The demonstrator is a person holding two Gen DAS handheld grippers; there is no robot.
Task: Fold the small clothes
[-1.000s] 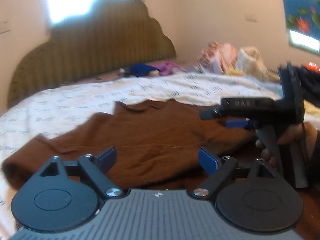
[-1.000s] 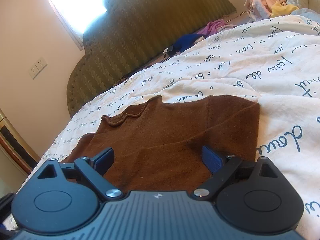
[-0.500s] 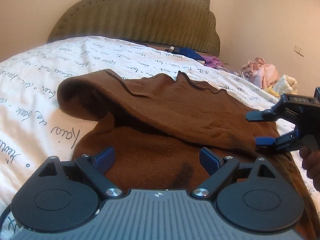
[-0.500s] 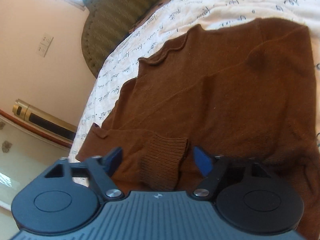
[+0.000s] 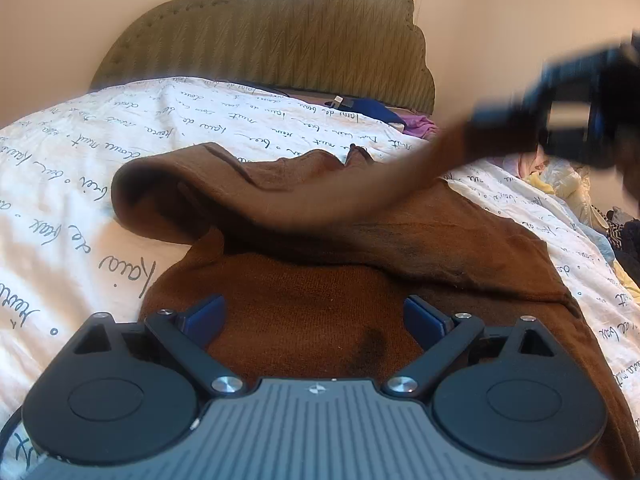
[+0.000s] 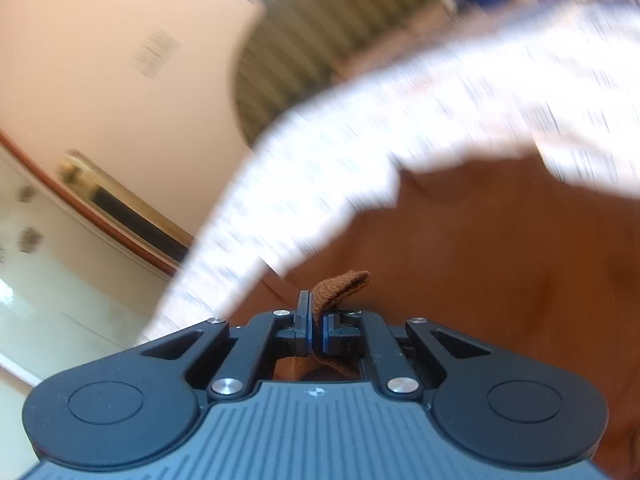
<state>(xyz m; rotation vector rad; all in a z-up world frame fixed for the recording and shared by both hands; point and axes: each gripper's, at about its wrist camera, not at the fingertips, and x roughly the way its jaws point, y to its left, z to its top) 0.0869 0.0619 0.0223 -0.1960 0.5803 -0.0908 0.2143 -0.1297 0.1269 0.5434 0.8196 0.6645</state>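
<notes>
The white bedspread (image 5: 168, 128) carries looping handwritten script, seen upside down, with no word clearly readable.

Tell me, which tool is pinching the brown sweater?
The right tool: it is shut on the brown sweater's sleeve. The left tool gapes open, holding nothing.

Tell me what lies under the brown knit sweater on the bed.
The brown knit sweater lies on a white quilt with script lettering; the quilt directly beneath is covered. The right gripper lifts one sleeve.
</notes>
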